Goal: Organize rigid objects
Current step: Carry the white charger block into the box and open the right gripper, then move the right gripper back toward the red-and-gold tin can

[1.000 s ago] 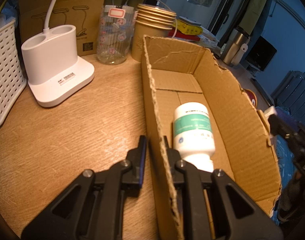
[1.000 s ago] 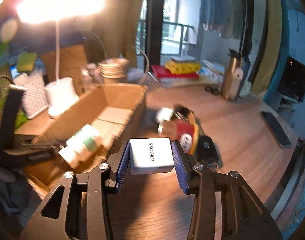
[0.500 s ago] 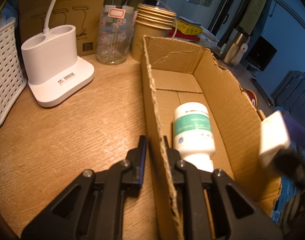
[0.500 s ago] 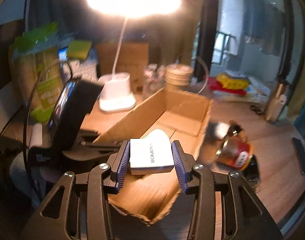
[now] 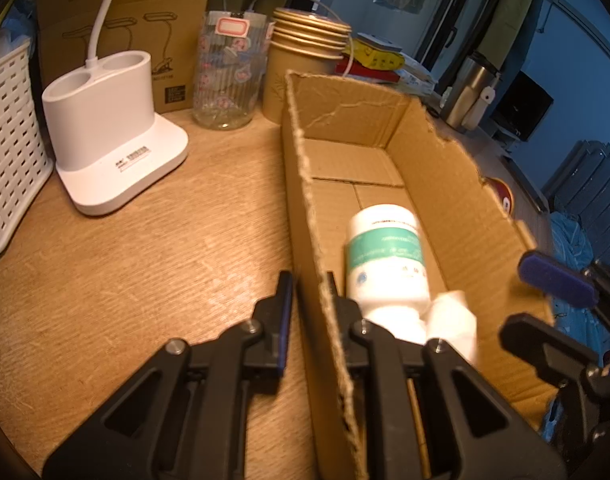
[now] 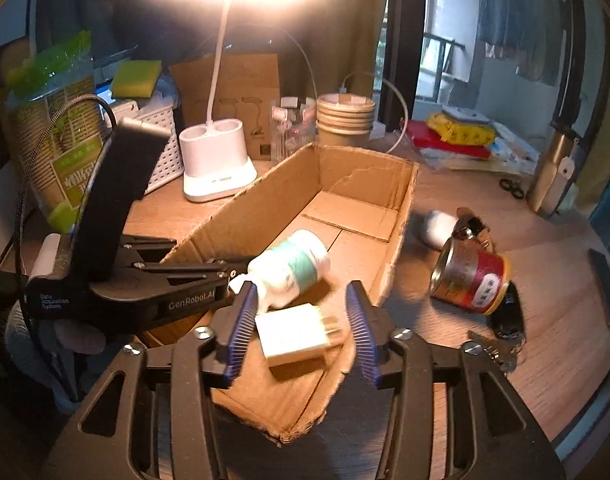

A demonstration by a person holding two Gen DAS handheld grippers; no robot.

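Note:
An open cardboard box (image 5: 457, 184) (image 6: 369, 176) lies on the wooden table. A white bottle with a green label (image 5: 385, 252) (image 6: 293, 268) lies on its side inside. My left gripper (image 5: 311, 294) is shut on the box's left wall. My right gripper (image 6: 301, 328) is open above the box's near end. A white charger block (image 6: 297, 334) (image 5: 453, 320) sits between its fingers, no longer clamped, blurred, beside the bottle inside the box.
A white lamp base (image 5: 113, 140) (image 6: 215, 160), a white basket (image 5: 9, 136), a glass jar (image 5: 225, 80) and stacked paper cups (image 5: 305, 60) stand behind the box. A red can (image 6: 471, 280), keys (image 6: 501, 340) and a white object (image 6: 437, 226) lie right of it.
My right gripper carried the white charger over the box, then opened and let it go inside. My left gripper stays clamped on the box wall.

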